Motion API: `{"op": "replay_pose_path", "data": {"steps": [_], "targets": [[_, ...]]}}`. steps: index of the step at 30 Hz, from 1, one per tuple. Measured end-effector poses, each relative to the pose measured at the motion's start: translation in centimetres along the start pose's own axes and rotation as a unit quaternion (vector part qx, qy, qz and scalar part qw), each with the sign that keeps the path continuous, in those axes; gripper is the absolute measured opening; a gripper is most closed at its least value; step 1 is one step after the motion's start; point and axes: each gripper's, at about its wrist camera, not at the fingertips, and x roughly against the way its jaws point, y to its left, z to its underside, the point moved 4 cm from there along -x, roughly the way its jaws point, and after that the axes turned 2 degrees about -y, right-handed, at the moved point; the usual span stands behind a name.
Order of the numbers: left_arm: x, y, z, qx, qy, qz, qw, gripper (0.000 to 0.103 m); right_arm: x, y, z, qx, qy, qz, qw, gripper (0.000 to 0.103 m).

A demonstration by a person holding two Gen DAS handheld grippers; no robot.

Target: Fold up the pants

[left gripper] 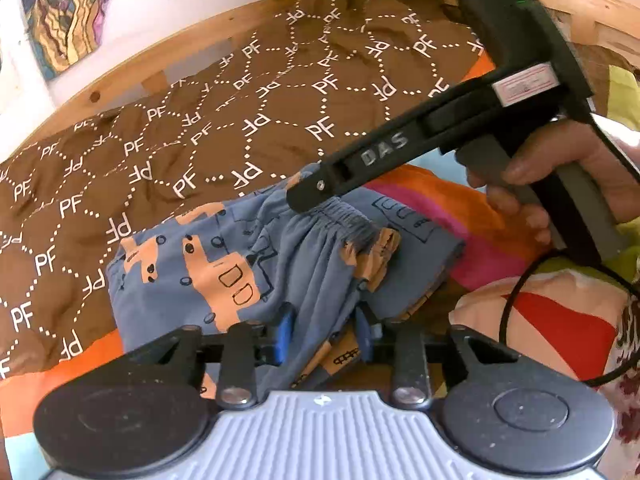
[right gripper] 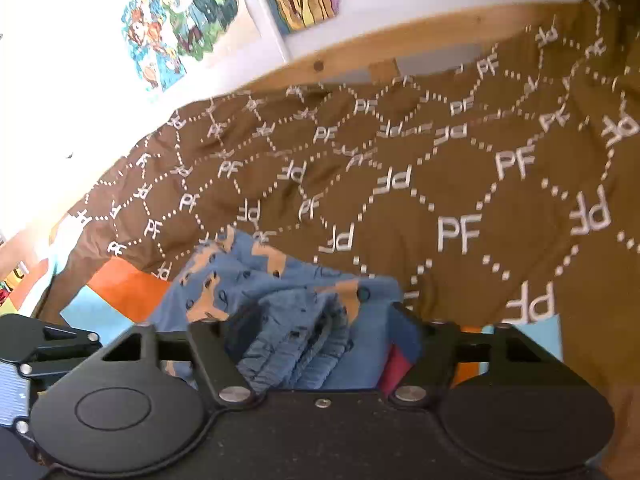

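The pants are blue with orange truck prints and a gathered elastic waistband. They lie bunched on a brown blanket. My left gripper has its blue pads around a fold of the pants' cloth. My right gripper reaches in from the right in the left wrist view, its tip on the waistband. In the right wrist view the right gripper holds the bunched waistband between its fingers.
A brown blanket printed with white "PF" letters covers the bed. Orange, pink and light-blue bedding shows beneath. A wooden bed rail and a wall with posters lie behind. A patterned pillow sits at right.
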Motion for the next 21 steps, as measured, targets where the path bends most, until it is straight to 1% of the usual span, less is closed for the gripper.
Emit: {"op": "replay_pose_path", "data": {"steps": [1, 2, 3, 5, 6, 8, 9, 10, 13, 16, 18, 21], "targets": [[0.0, 0.0, 0.1, -0.002, -0.001, 0.001, 1.0000, 0.029, -0.2, 0.0, 0.1, -0.005, 0.003, -0.003, 1.000, 0.053], [0.0, 0.1, 0.1, -0.002, -0.001, 0.002, 1.0000, 0.026, -0.4, -0.1, 0.2, -0.009, 0.006, -0.007, 1.000, 0.049], [-0.1, 0.2, 0.1, 0.000, -0.001, 0.003, 1.0000, 0.023, -0.5, -0.1, 0.3, -0.015, 0.008, -0.011, 1.000, 0.042], [0.0, 0.4, 0.1, 0.006, -0.001, 0.004, 1.0000, 0.019, -0.6, -0.3, 0.2, -0.032, 0.009, -0.018, 0.999, 0.040], [0.1, 0.5, 0.1, 0.011, -0.002, 0.005, 0.9999, 0.017, -0.6, -0.5, 0.2, -0.041, 0.009, -0.019, 0.999, 0.037], [0.2, 0.8, 0.1, 0.020, -0.002, 0.007, 0.9998, 0.013, -0.5, -0.8, 0.2, -0.055, 0.006, -0.022, 0.998, 0.027], [0.3, 0.9, 0.1, 0.027, -0.003, 0.011, 0.9996, 0.010, -0.3, -0.9, 0.2, -0.061, 0.002, -0.022, 0.998, 0.015], [0.5, 1.1, 0.0, 0.035, -0.004, 0.016, 0.9993, 0.009, -0.2, -1.0, 0.1, -0.067, -0.002, -0.024, 0.997, 0.012], [1.3, 1.7, -0.5, 0.063, -0.010, 0.026, 0.9976, 0.007, 0.4, -1.0, -0.4, -0.078, -0.014, -0.031, 0.996, 0.008], [2.2, 2.0, -1.0, 0.079, -0.019, 0.029, 0.9963, 0.006, 1.3, -0.5, -1.0, -0.063, -0.022, -0.028, 0.997, 0.008], [2.6, 1.8, -1.2, 0.080, -0.023, 0.034, 0.9959, 0.006, 2.2, -0.3, -1.4, -0.057, -0.026, -0.023, 0.998, 0.008], [2.8, 0.9, -1.5, 0.067, -0.029, 0.040, 0.9965, 0.006, 3.7, -0.4, -2.0, -0.051, -0.034, -0.013, 0.998, 0.008]]}}
